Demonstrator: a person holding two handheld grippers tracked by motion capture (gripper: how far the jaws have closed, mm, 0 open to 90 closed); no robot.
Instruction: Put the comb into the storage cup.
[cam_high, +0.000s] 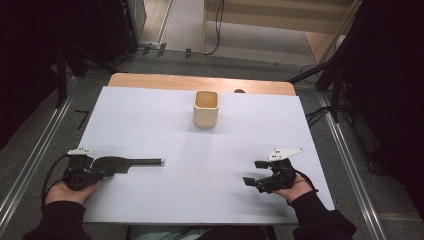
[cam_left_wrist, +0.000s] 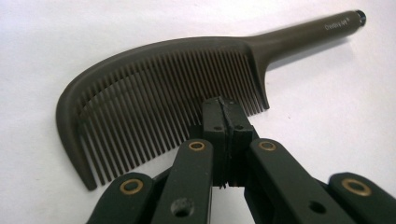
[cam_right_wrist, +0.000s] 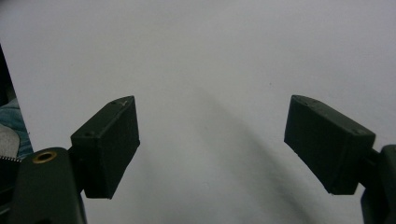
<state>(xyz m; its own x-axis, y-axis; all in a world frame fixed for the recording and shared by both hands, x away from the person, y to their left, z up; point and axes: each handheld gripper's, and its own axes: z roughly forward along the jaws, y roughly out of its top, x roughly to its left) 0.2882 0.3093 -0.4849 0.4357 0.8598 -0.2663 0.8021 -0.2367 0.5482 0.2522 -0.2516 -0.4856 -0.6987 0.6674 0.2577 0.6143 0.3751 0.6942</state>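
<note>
A dark brown comb (cam_high: 120, 164) lies at the near left of the white table (cam_high: 200, 135), its handle pointing right. In the left gripper view the comb (cam_left_wrist: 154, 79) shows its curved back and long teeth. My left gripper (cam_left_wrist: 224, 109) is shut, its pads pressed together on the ends of a few teeth close to the handle. From above, the left gripper (cam_high: 100, 171) lies low by the table's left edge. My right gripper (cam_high: 254, 172) rests at the near right with its jaws wide apart. Nothing but bare table shows between the right gripper's (cam_right_wrist: 212, 140) pads.
A cream square cup (cam_high: 206, 108) stands upright at the far middle of the table. The wooden table edge (cam_high: 200, 82) shows behind the white sheet. Metal rails (cam_high: 350, 165) run along both sides on the floor, with stands and cables beyond.
</note>
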